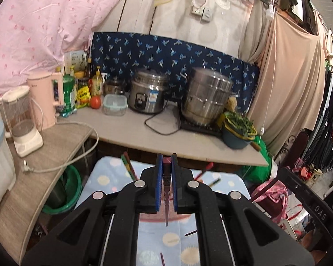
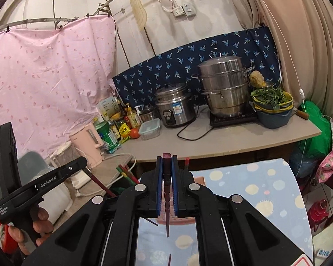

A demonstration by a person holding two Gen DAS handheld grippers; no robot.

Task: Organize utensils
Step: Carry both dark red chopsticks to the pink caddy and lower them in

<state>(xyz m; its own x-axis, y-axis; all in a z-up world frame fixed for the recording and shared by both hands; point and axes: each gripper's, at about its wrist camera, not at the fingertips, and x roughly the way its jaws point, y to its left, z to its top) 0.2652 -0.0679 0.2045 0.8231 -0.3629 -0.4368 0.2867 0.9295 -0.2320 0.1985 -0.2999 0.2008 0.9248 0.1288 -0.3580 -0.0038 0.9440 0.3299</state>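
- The grey counter (image 1: pixel 157 133) fills the back of both wrist views; the gripper bodies hide its near edge.
- A pale blue dotted cloth (image 2: pixel 266 190) covers the low table in front; most of it is blocked by the black gripper frames.
- A steel steamer pot (image 2: pixel 224 88) and a rice cooker (image 2: pixel 175 108) stand on the counter.
- The left gripper (image 1: pixel 166 161) has its blue pads pinched narrow on a dark red chopstick (image 1: pixel 167 199), whose tapered tip hangs below the pads.
- The right gripper (image 2: pixel 167 161) is likewise clamped on a dark red chopstick of its own (image 2: pixel 167 210).
- Loose chopsticks (image 1: pixel 128 166) lie on the cloth, blurred, partly covered; their number is unclear.
- In the right wrist view a hand (image 2: pixel 36 228) grips the left tool's handle, cut off at the edge.
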